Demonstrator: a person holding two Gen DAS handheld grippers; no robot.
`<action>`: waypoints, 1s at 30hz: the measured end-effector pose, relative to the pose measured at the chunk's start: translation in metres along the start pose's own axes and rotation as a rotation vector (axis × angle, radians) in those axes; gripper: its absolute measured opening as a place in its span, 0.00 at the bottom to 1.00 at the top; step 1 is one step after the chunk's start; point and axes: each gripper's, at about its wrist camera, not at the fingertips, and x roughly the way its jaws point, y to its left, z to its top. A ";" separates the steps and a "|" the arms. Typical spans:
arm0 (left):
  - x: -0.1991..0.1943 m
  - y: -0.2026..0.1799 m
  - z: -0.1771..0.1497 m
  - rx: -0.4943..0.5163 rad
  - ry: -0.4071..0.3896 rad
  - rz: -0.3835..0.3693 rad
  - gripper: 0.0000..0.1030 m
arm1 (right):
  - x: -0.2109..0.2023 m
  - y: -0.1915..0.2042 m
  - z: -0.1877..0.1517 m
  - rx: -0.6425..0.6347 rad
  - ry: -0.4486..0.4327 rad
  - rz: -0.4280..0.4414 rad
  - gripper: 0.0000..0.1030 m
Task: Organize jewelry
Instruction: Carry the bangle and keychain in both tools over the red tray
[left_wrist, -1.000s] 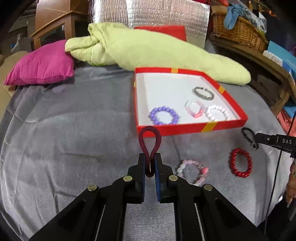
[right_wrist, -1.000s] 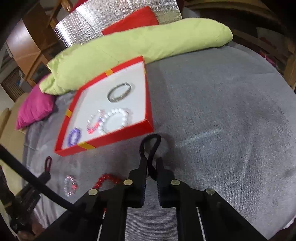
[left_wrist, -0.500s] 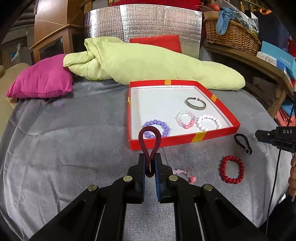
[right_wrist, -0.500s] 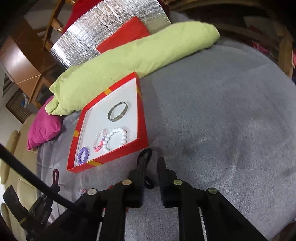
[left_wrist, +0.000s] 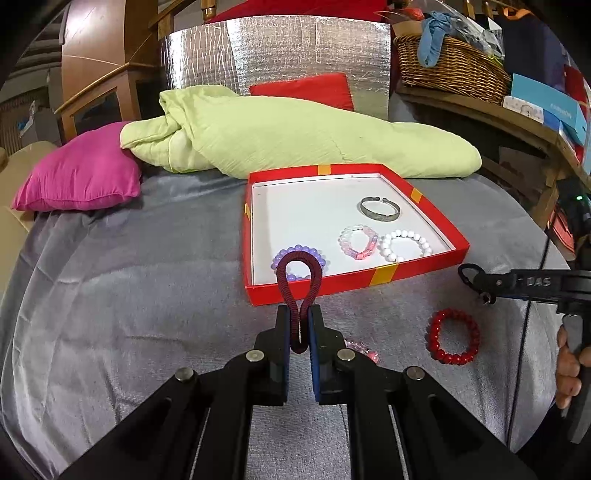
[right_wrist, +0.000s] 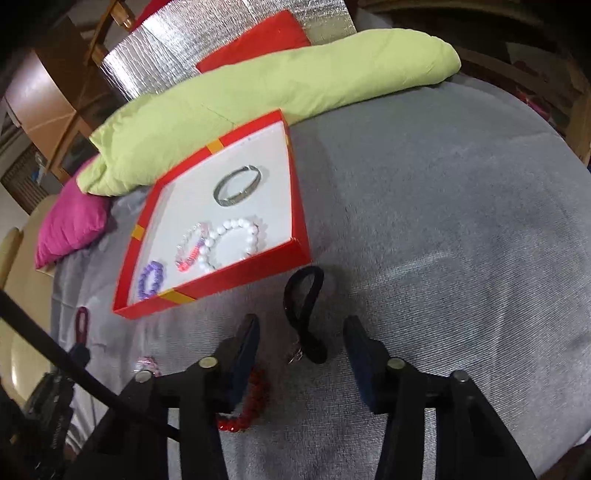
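My left gripper (left_wrist: 300, 314) is shut on a dark red corded bracelet (left_wrist: 298, 280), held upright before the near wall of the red box (left_wrist: 354, 282). The box holds a purple bead bracelet (left_wrist: 317, 258), a pink one (left_wrist: 359, 242), a white one (left_wrist: 405, 243) and a silver bangle (left_wrist: 380, 209). My right gripper (right_wrist: 301, 332) is open; a black cord bracelet (right_wrist: 304, 310) lies on the grey cloth between its fingers, right of the box (right_wrist: 236, 280). A red bead bracelet (left_wrist: 453, 336) and a pink bead bracelet (left_wrist: 364, 349) lie on the cloth.
A green quilt (left_wrist: 295, 133) lies behind the box, with a magenta pillow (left_wrist: 79, 173) at the left. A wooden shelf with a wicker basket (left_wrist: 450, 66) stands at the right. Grey cloth (right_wrist: 443, 221) stretches right of the box.
My right gripper has opened and let go of the black cord bracelet, which now lies on the cloth. My left gripper has risen and pulled back a little, still holding the dark red bracelet.
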 end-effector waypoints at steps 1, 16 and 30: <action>0.000 0.000 0.000 0.003 0.001 0.000 0.10 | 0.003 0.000 -0.001 -0.001 0.002 -0.016 0.37; -0.002 0.001 -0.001 -0.012 0.001 0.001 0.10 | -0.008 0.013 -0.003 -0.089 -0.061 -0.029 0.08; 0.005 -0.009 0.002 -0.013 0.020 -0.007 0.10 | -0.038 0.010 0.005 0.033 -0.097 0.355 0.08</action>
